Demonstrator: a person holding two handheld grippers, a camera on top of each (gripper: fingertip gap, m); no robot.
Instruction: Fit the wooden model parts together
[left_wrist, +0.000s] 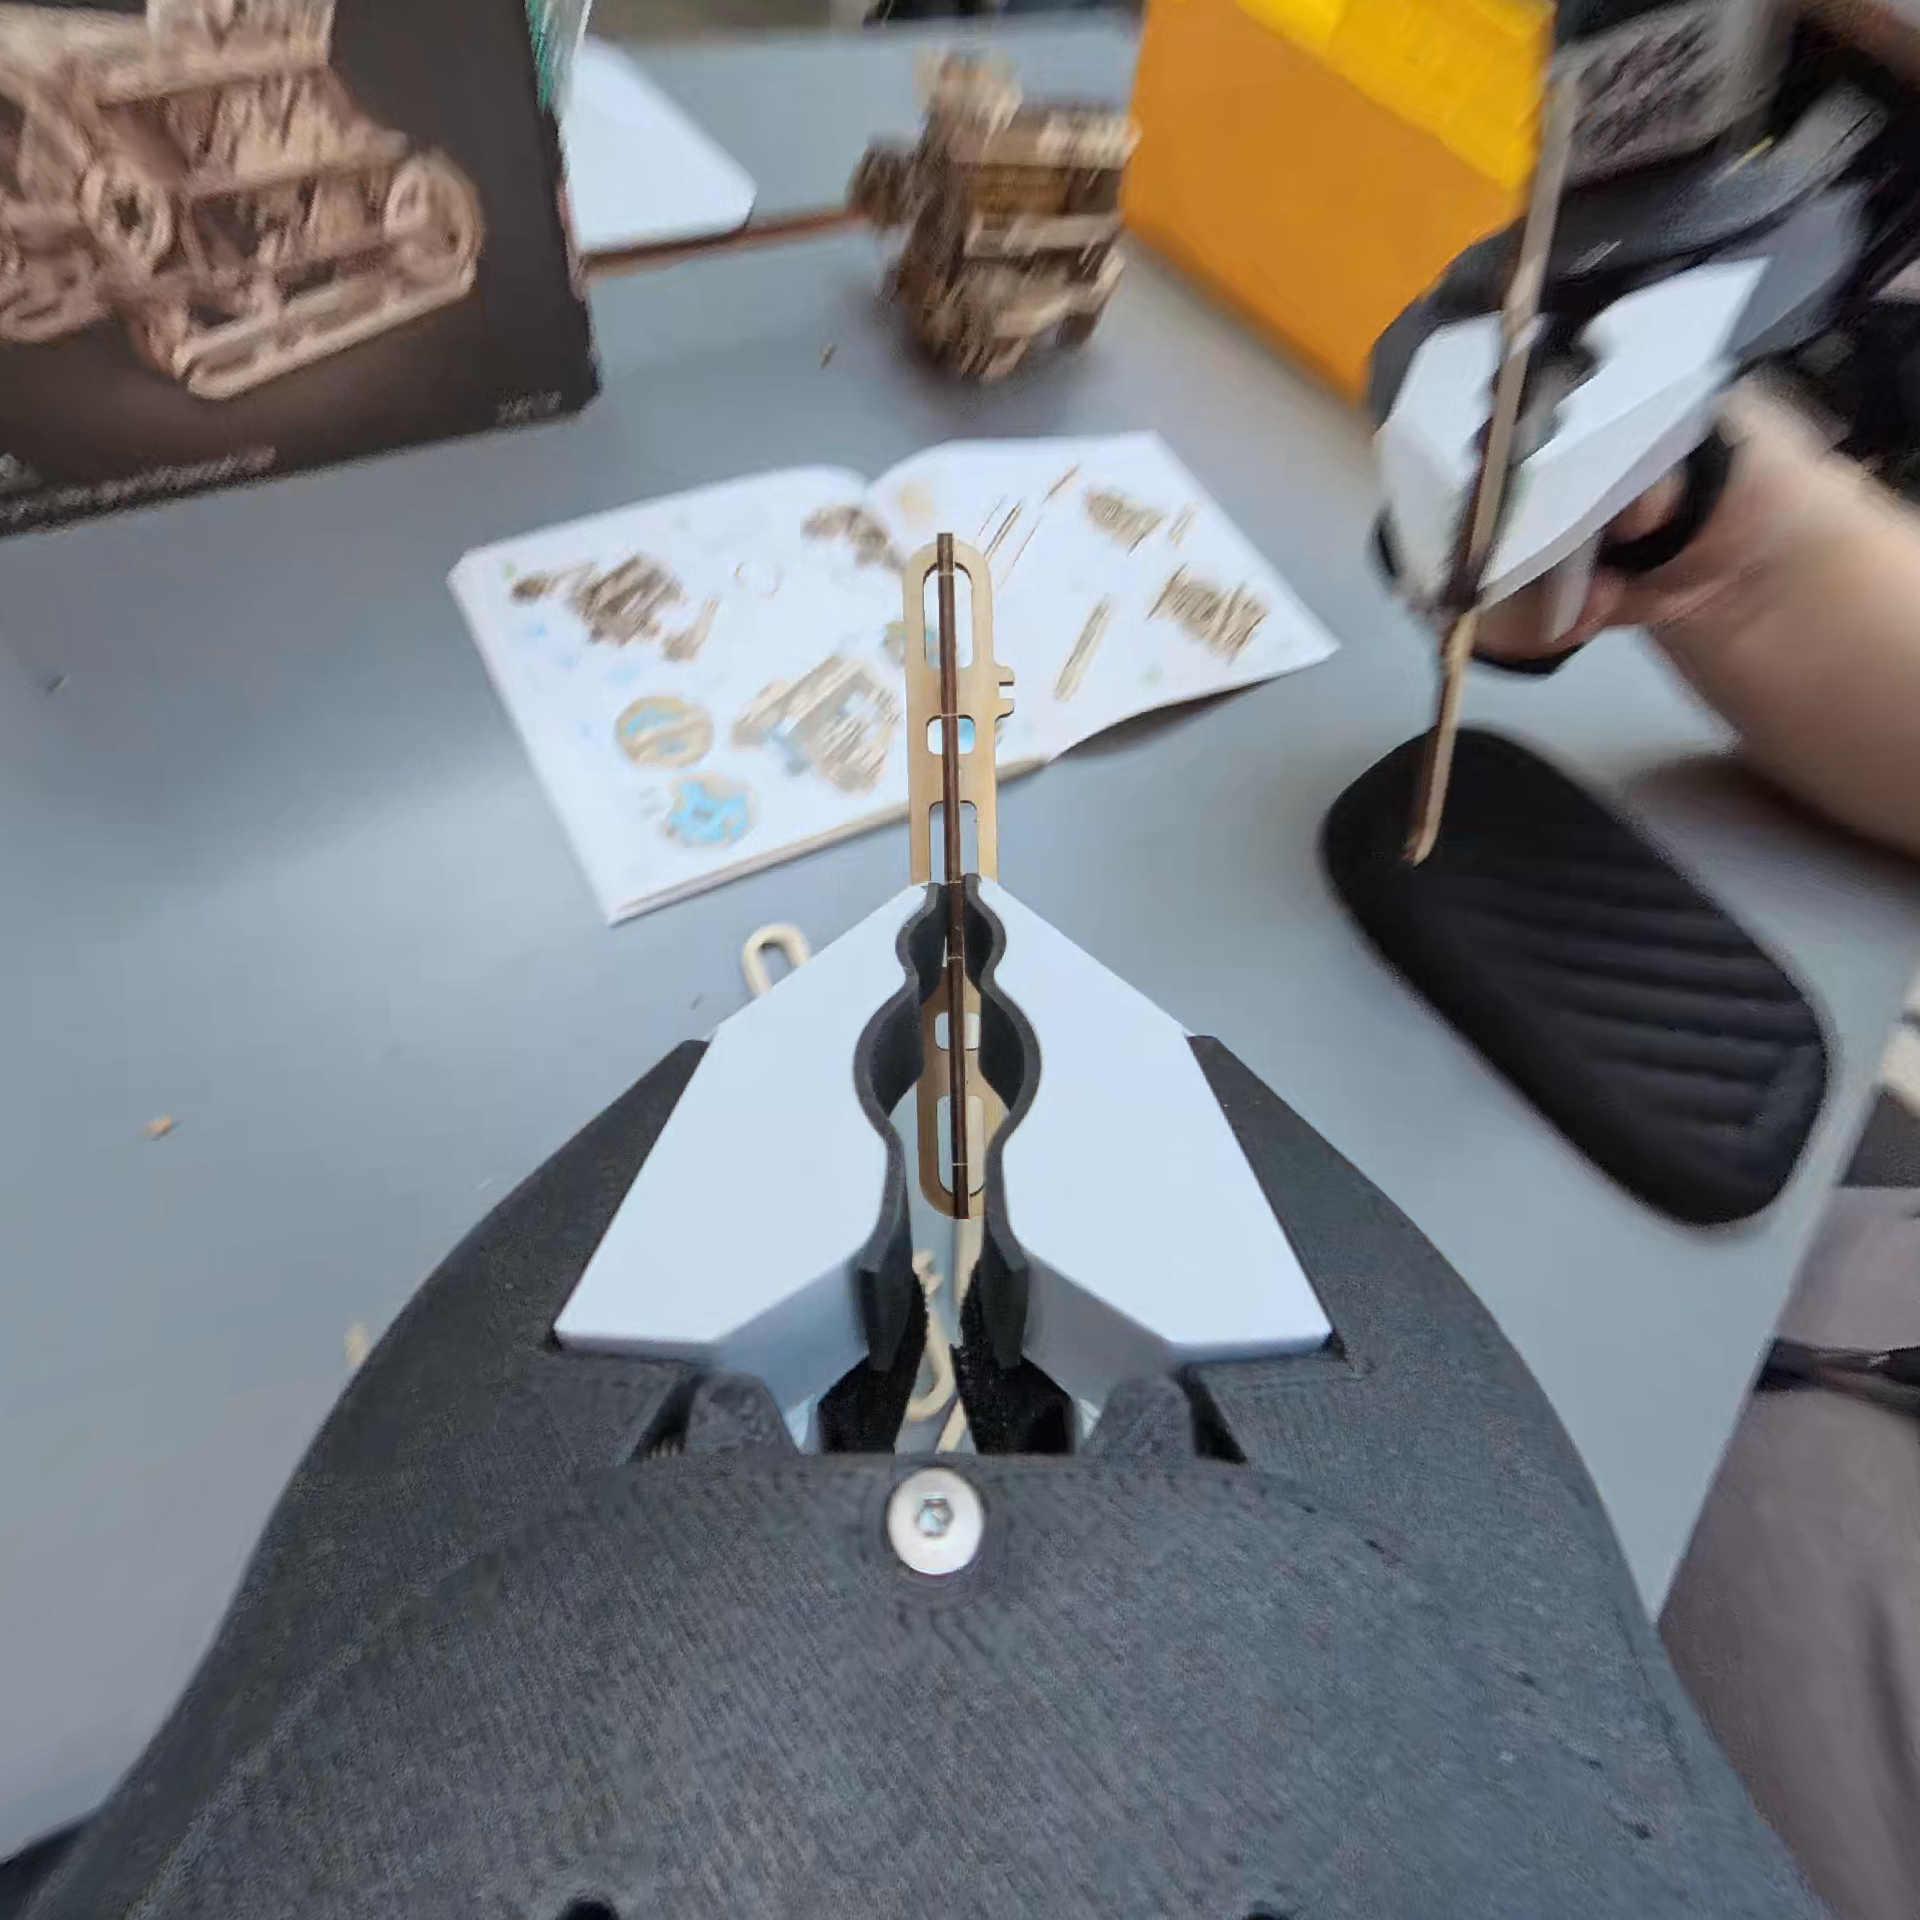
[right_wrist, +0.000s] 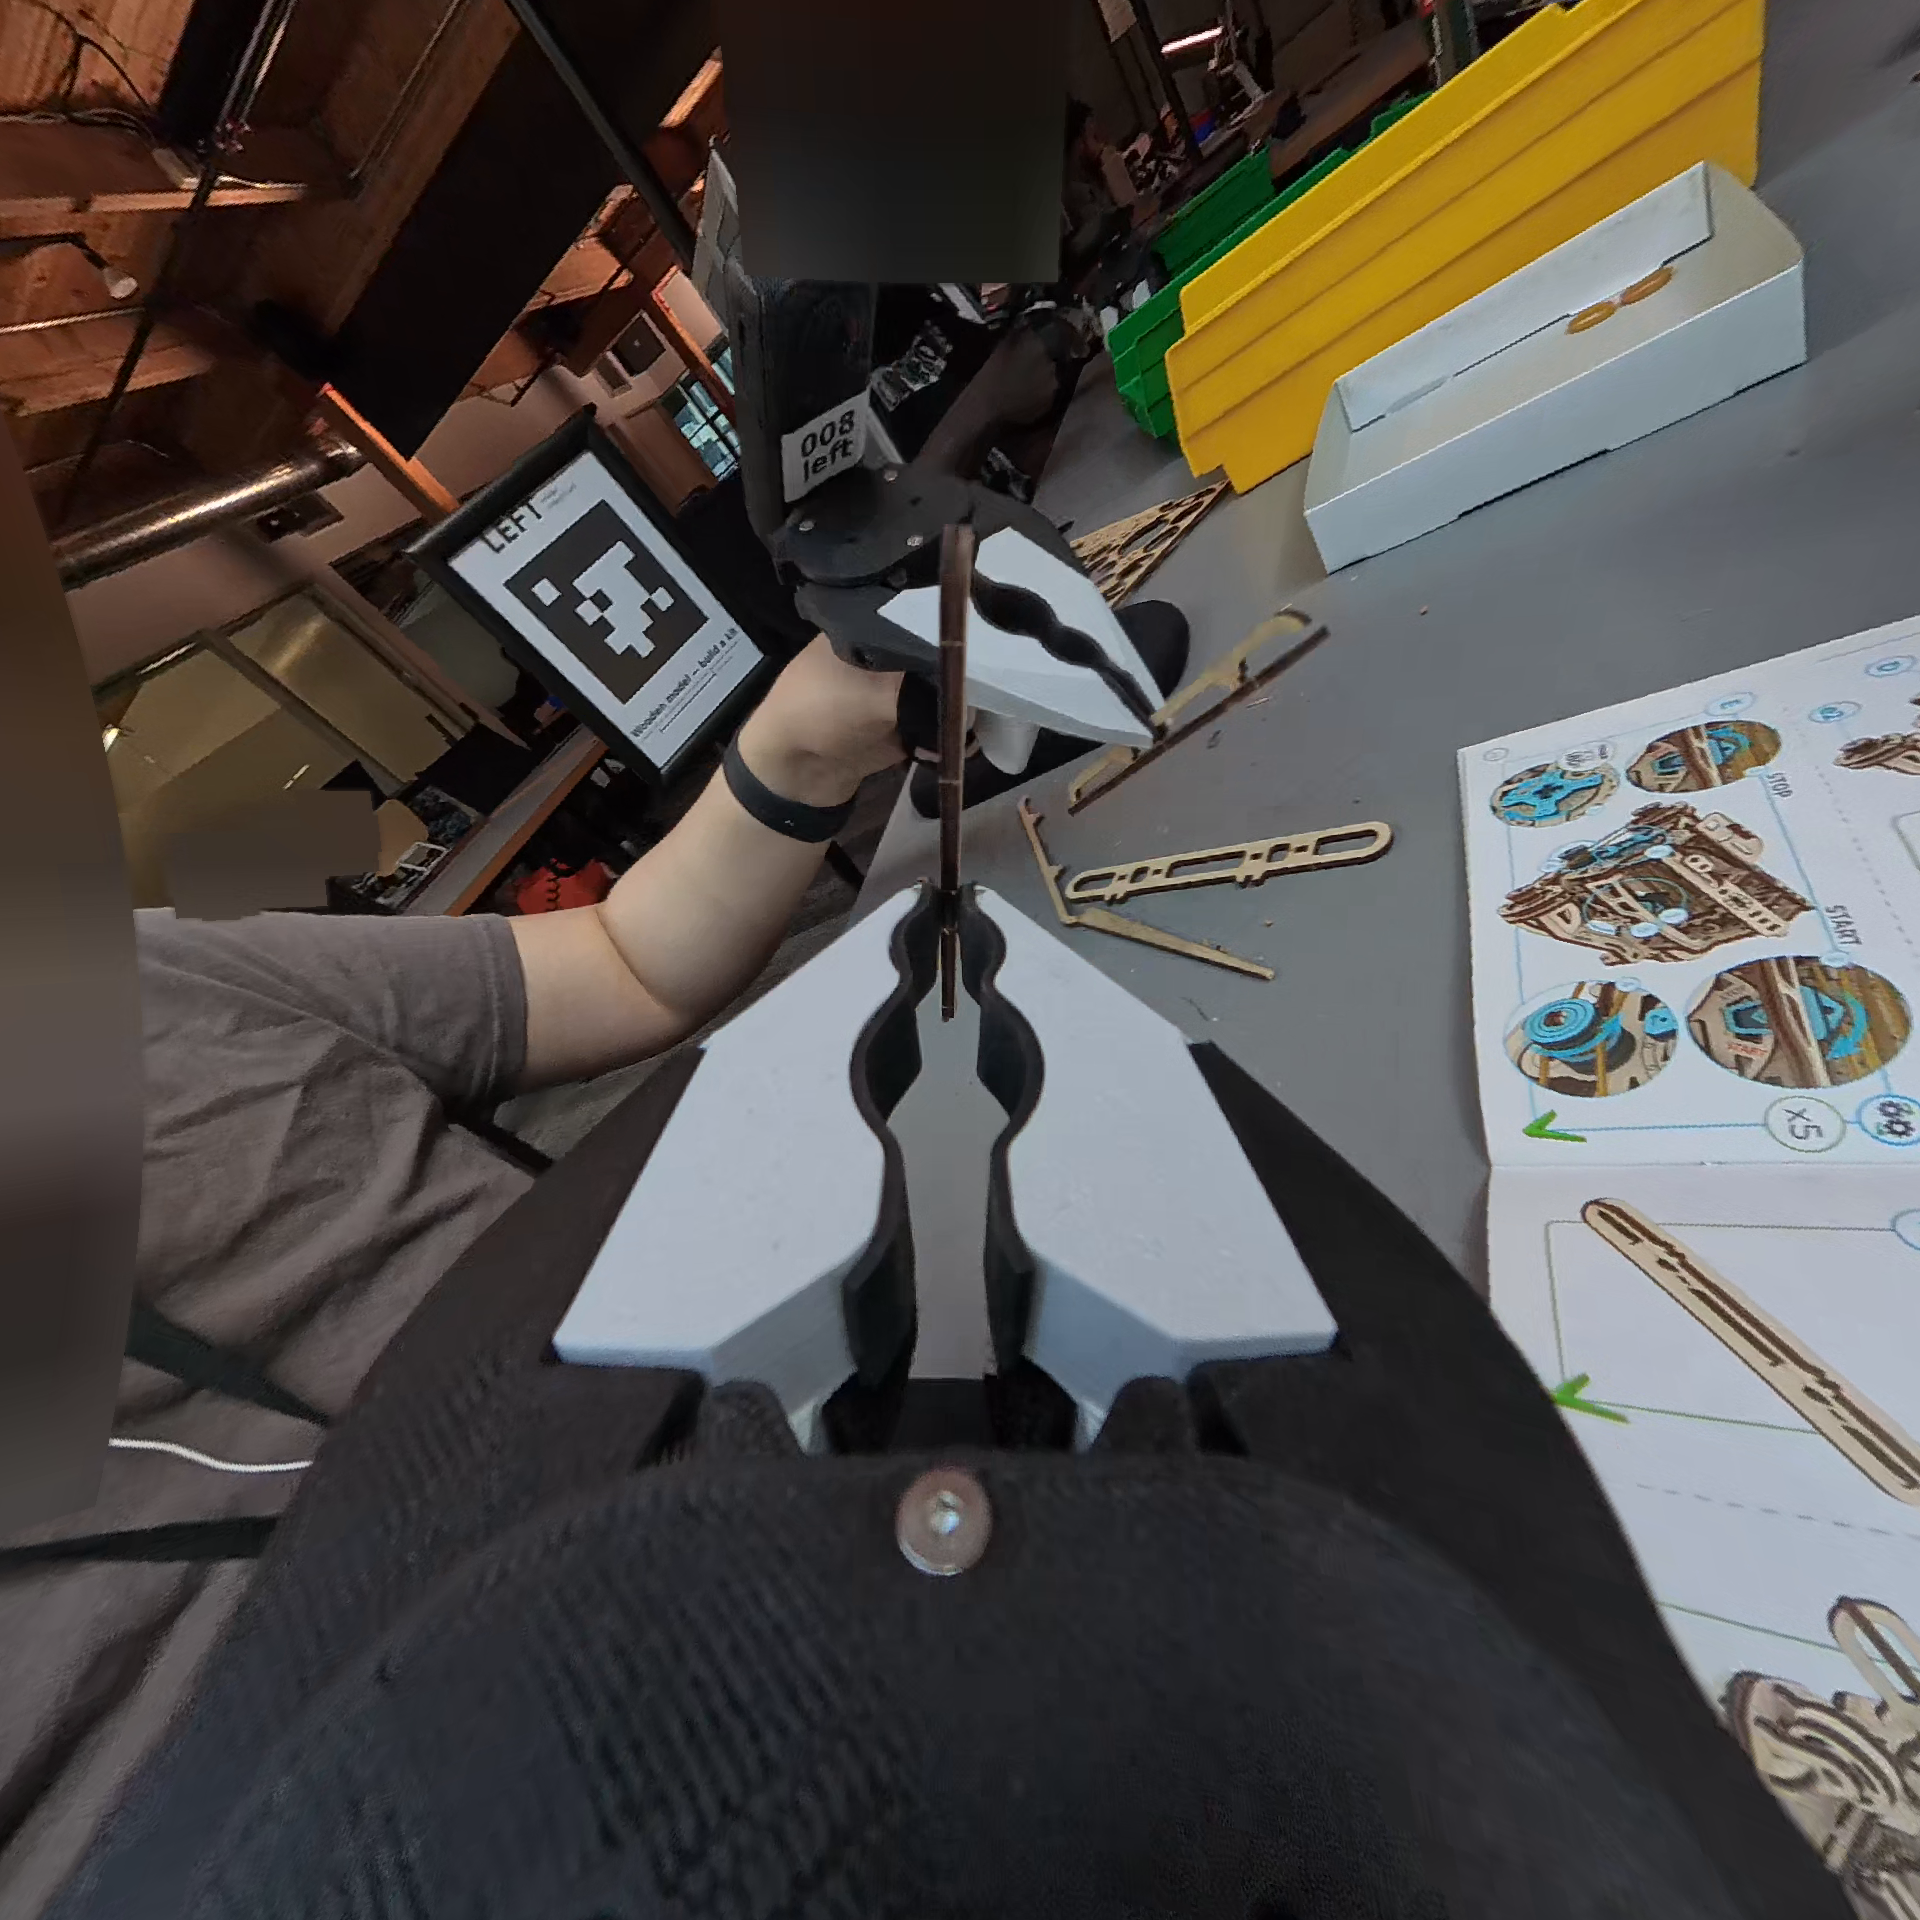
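The grey table (left_wrist: 260, 935) fills both views; an open instruction booklet (left_wrist: 790, 665) lies at centre of the left wrist view, a black ribbed pad (left_wrist: 1579, 977) at right, a part-built wooden model (left_wrist: 987, 218) at upper centre. The left hand-held gripper (left_wrist: 951, 894) is pressed together, pinching a slotted wooden strip (left_wrist: 951, 707) edge-on, pointing up-frame. The right hand-held gripper (right_wrist: 945, 899) pinches a thin wooden strip (right_wrist: 951, 727) at its fingertips, likewise edge-on; in the left wrist view this piece hangs over the pad at upper right. Spare strips (right_wrist: 1226, 868) lie on the table at centre right of the right wrist view. The two held parts are apart; judged step: bring them together. Turn one part broadside so tab and slot are visible; align squarely; press straight, without twisting, as thin plywood probably snaps.
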